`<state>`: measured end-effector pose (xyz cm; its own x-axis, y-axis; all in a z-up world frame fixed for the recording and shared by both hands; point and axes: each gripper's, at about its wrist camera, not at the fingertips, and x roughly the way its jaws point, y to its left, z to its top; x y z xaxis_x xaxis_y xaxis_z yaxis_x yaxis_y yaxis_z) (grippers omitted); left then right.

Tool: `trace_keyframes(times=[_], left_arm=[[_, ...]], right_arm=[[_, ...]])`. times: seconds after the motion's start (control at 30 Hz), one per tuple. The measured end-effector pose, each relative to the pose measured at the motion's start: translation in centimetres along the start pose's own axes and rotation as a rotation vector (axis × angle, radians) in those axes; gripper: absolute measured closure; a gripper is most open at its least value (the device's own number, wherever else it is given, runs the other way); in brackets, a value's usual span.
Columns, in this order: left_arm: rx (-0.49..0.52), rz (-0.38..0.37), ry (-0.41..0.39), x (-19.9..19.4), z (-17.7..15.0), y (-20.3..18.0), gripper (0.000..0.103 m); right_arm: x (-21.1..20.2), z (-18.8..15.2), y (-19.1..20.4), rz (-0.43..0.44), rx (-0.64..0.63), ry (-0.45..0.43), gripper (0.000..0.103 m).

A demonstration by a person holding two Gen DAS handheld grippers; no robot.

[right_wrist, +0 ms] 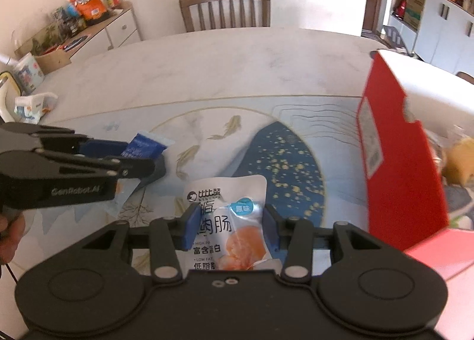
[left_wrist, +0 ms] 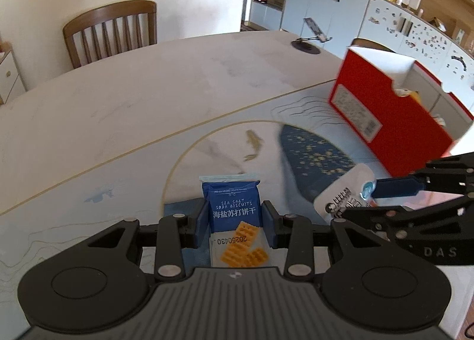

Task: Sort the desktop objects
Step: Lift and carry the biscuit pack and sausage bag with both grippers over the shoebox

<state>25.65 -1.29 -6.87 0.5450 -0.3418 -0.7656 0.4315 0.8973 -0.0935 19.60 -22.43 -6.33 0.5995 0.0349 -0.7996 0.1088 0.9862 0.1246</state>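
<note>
Biscuit packet [left_wrist: 234,215], clamped in our left tool [left_wrist: 235,223], and sausage pouch [right_wrist: 229,221], clamped in our right tool [right_wrist: 226,226], hang above the bench [left_wrist: 148,94] near the red box [left_wrist: 394,114]; slick film may slip free.

Pale table [left_wrist: 148,97]: patterned mat [right_wrist: 207,120], red box [left_wrist: 394,120], phone stand [left_wrist: 311,40].

The lower end of the biscuit packet [left_wrist: 235,221] is hidden behind the left gripper [left_wrist: 236,221] body, below the jaws. The sausage pouch [right_wrist: 228,221] is likewise covered below the right gripper [right_wrist: 229,226] jaws. The red box [right_wrist: 406,156], right of the jaws, is motion-blurred and cut by the frame edge; its contents are indistinct.
</note>
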Motion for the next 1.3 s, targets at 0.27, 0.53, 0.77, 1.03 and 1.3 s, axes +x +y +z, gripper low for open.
trace_keyframes(times=[0.27, 0.53, 0.77, 1.03, 1.3], left_arm=[[0.034, -0.053, -0.017, -2.6, 0.5, -3.3, 0.066], [0.064, -0.096, -0.046, -4.8, 1.6, -5.9, 0.066], [0.102, -0.138, -0.059, -6.1, 2.8, -8.5, 0.066], [0.142, -0.179, -0.091, -6.8, 4.6, -12.1, 0.066], [0.169, -0.200, -0.103, -5.9, 6.5, -15.8, 0.066]], right_arm=[[-3.4, -0.3, -1.8, -0.002, 0.061, -0.028, 0.059], [-6.6, -0.2, -3.4, -0.001, 0.088, -0.063, 0.059], [-9.1, 0.1, -5.0, 0.001, 0.090, -0.084, 0.059], [-11.9, 0.5, -8.0, -0.009, 0.088, -0.131, 0.059], [-13.5, 0.4, -11.9, -0.018, 0.111, -0.139, 0.059]])
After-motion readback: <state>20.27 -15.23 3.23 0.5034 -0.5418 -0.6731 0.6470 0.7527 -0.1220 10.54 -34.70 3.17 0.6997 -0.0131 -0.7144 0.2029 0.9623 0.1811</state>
